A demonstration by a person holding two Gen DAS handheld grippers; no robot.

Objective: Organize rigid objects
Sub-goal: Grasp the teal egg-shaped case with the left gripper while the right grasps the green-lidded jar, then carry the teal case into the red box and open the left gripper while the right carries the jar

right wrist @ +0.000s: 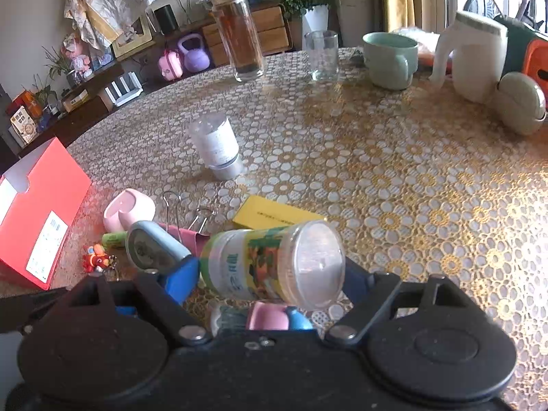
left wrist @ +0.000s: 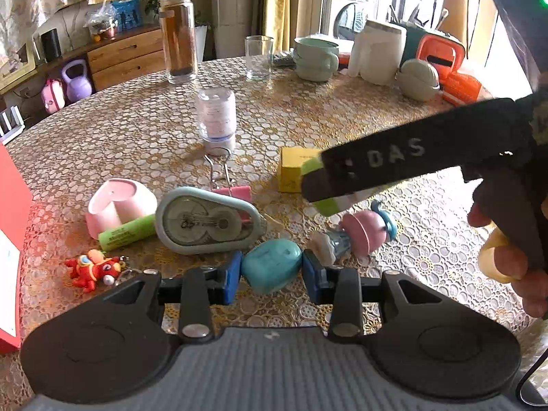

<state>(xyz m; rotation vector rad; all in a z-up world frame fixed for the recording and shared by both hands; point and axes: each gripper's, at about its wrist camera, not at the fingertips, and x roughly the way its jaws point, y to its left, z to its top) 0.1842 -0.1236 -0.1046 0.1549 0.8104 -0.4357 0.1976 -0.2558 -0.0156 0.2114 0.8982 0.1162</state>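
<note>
We are holding one thing in each claw above the clutter at the near edge of the table [left wrist: 342, 109]. The left claw [left wrist: 272, 275] is closed part-way on a teal block [left wrist: 272, 269], its blue pads pressing the block's left and right sides. The right claw [right wrist: 270, 274] is gripping a green-labelled jar [right wrist: 274, 267] that is lying sideways between its pads, clear cap pointing right and toward the camera; in the left view only a sliver of that jar is showing beneath the black body of the right tool.

To do this step well, we are judging that each piece should be lifted straight up before it is carried anywhere, because the pile is tight. The teal block is sitting just beside the tape dispenser [left wrist: 205, 221] on its left and a pink and blue toy [left wrist: 363, 231] on its right, so any sideways drag is likely to nudge both. The jar is smooth and round, so we are wanting a firm squeeze across its middle and a level carry, lest it roll out of the pads.

Just beyond the claws, a pink binder clip [left wrist: 233, 191], a yellow box [left wrist: 291, 169], a green tube [left wrist: 126, 234], a pink holder [left wrist: 118, 205] and a red figurine [left wrist: 92, 269] are lying close together, and a small clear bottle [left wrist: 216, 120] is standing farther off. The red box [right wrist: 41, 229] at the far left looks a likely destination, though we cannot tell that for sure.
</note>
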